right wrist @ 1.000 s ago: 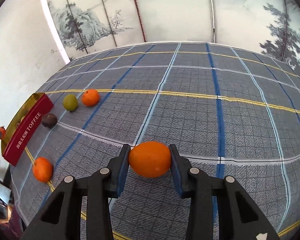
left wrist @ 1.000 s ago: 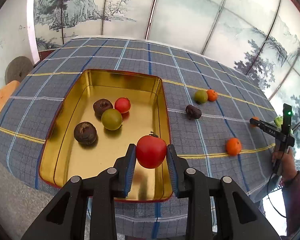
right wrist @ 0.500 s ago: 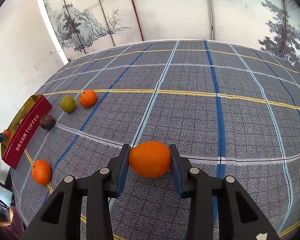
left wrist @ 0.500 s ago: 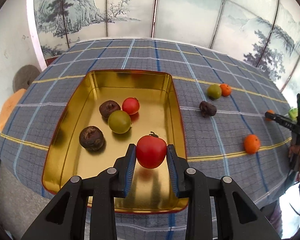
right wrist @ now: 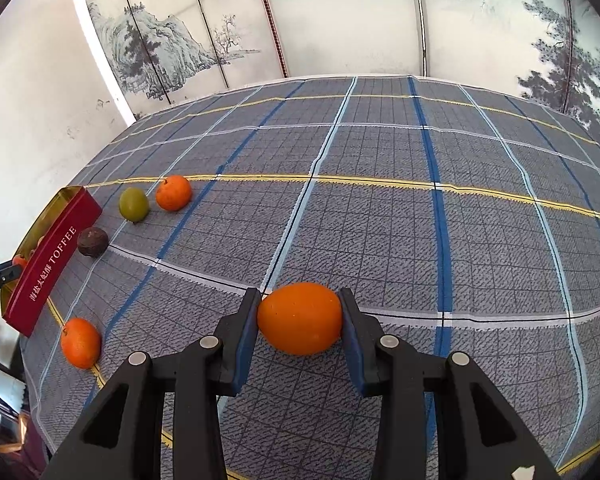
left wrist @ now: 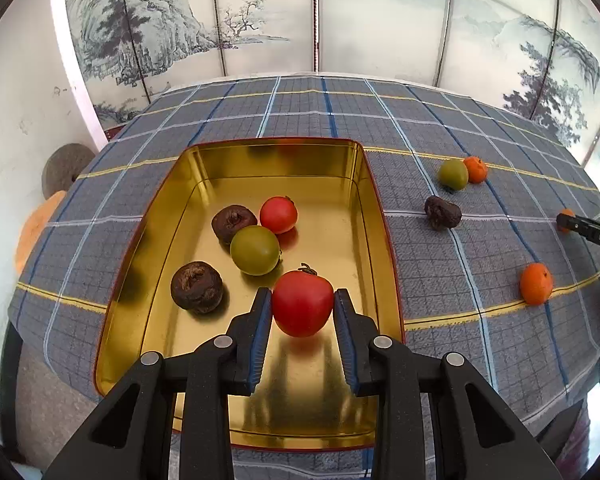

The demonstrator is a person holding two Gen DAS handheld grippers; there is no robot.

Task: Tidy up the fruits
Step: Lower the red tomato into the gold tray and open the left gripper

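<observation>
My left gripper (left wrist: 302,305) is shut on a red tomato (left wrist: 302,302) and holds it above the near part of a gold tin tray (left wrist: 374,216). In the tray lie two dark brown fruits (left wrist: 196,287), a green fruit (left wrist: 255,249) and a small red tomato (left wrist: 278,214). My right gripper (right wrist: 300,318) is shut on an orange fruit (right wrist: 300,317) just above the plaid tablecloth (right wrist: 380,220). The tray's red side (right wrist: 50,268) shows at the far left of the right wrist view.
Loose on the cloth right of the tray lie a green fruit (left wrist: 453,174), a small orange (left wrist: 475,169), a dark fruit (left wrist: 442,211) and another orange (left wrist: 536,283). The table's edge runs close to the tray's near side. A painted screen stands behind.
My left gripper has carried the red tomato forward over the tray, so the fruits inside look nearer. The right gripper holds the orange fruit almost still.
</observation>
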